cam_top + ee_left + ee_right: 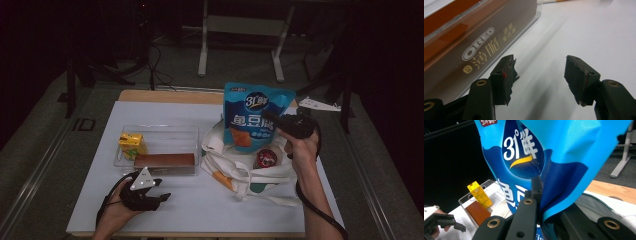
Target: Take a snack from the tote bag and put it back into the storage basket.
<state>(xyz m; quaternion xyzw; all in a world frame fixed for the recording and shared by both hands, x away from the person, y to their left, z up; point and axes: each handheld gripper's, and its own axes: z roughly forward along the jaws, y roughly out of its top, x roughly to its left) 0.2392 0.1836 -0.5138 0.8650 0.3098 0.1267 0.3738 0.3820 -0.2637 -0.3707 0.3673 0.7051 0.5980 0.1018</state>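
**Q:** Right gripper (270, 119) first: how does it stand?

**R:** Lifted above the table (165, 210); the forearm rises from the bottom edge of the high view, wrist bent, jaws pointing toward the left of that view; they are clamped on the blue snack pouch (254, 116), pinching its right edge, so the pouch hangs upright over the cloth bag (235, 167); in the right gripper view one black jaw lies pressed against the foil.

**Q:** And the other?

**R:** Left gripper (161, 192) rests low on the table near its front edge, hand curled round the body, grey three-cornered plate on top; its jaws stand apart with nothing between them, just in front of the clear tray (157, 131); the left gripper view shows bare white tabletop in the gap.

**Q:** Count things, biggest down.

**R:** One white table; one cream cloth bag, crumpled, with orange and green patches; one clear tray; one blue pouch; one long brown box (164, 160) lying along the tray's near wall; one yellow carton (132, 145) at the tray's left end; one small round dark-red thing (265, 158) on the bag, too small to identify.

**Q:** Any writing?

**R:** The pouch reads "31°" with Chinese characters beneath; the brown box (474, 40) reads "OREO" in white, with gold Chinese characters below it; the carton's print is too small to read.
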